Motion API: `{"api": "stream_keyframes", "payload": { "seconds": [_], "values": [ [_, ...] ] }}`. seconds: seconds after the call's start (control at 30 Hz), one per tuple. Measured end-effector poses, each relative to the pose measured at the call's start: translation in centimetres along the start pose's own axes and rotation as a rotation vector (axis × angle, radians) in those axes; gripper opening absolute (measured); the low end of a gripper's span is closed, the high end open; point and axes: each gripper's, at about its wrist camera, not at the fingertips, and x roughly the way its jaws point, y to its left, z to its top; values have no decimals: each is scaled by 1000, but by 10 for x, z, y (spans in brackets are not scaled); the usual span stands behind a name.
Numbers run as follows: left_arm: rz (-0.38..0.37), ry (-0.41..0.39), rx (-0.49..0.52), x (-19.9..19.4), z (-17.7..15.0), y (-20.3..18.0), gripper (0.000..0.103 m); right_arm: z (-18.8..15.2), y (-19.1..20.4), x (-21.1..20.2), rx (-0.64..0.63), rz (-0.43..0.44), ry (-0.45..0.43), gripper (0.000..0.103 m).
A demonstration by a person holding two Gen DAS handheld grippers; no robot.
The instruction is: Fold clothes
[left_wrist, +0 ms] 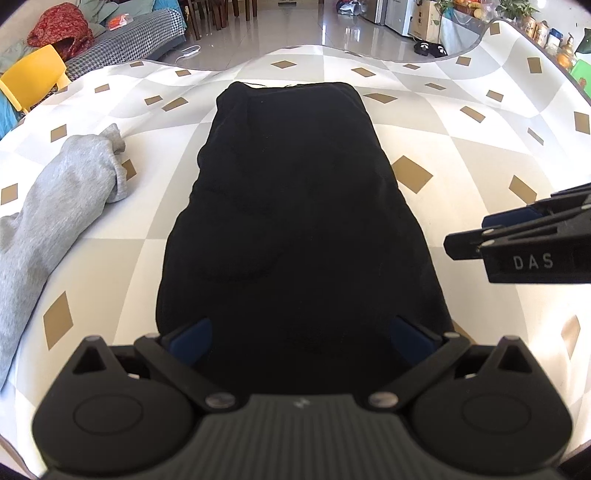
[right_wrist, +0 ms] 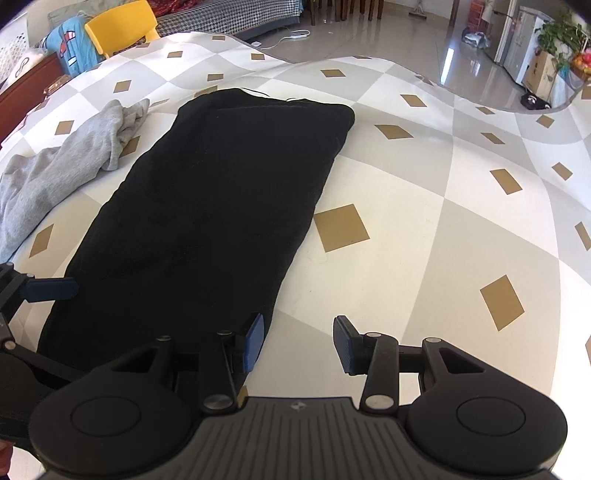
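A black garment point(left_wrist: 295, 221) lies folded into a long narrow strip on the checked table cover point(left_wrist: 424, 122), running away from me. My left gripper point(left_wrist: 301, 339) hovers over its near end, jaws wide open, with no cloth pinched between the blue pads. In the right wrist view the same garment point(right_wrist: 207, 206) runs diagonally. My right gripper point(right_wrist: 299, 343) stands open over bare cover just right of the garment's near corner, with nothing between its fingers. The right gripper point(left_wrist: 517, 240) also enters the left wrist view from the right, and the left gripper point(right_wrist: 48, 290) shows at the left edge of the right wrist view.
A crumpled grey garment point(left_wrist: 55, 206) lies on the cover to the left of the black one. A yellow chair point(left_wrist: 33, 77) stands past the table's far left edge. Beyond the far edge are a glossy tiled floor point(left_wrist: 295, 26) and a sofa point(left_wrist: 129, 37).
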Motion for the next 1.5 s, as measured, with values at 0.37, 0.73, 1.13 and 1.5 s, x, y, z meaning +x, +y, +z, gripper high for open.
{"api": "stream_keyframes", "payload": {
  "seconds": [0.37, 0.73, 1.13, 1.5],
  "values": [
    [10, 39, 75, 17, 33, -6, 103, 30, -15, 20, 35, 45, -38, 41],
    [-12, 72, -32, 35, 45, 8, 103, 57, -27, 43, 77, 60, -97, 41],
    [-19, 110, -112, 48, 47, 20, 103, 83, -40, 66, 189, 62, -177, 41],
    [-21, 150, -101, 60, 46, 14, 103, 97, -27, 92, 207, 72, -183, 41]
  ]
}}
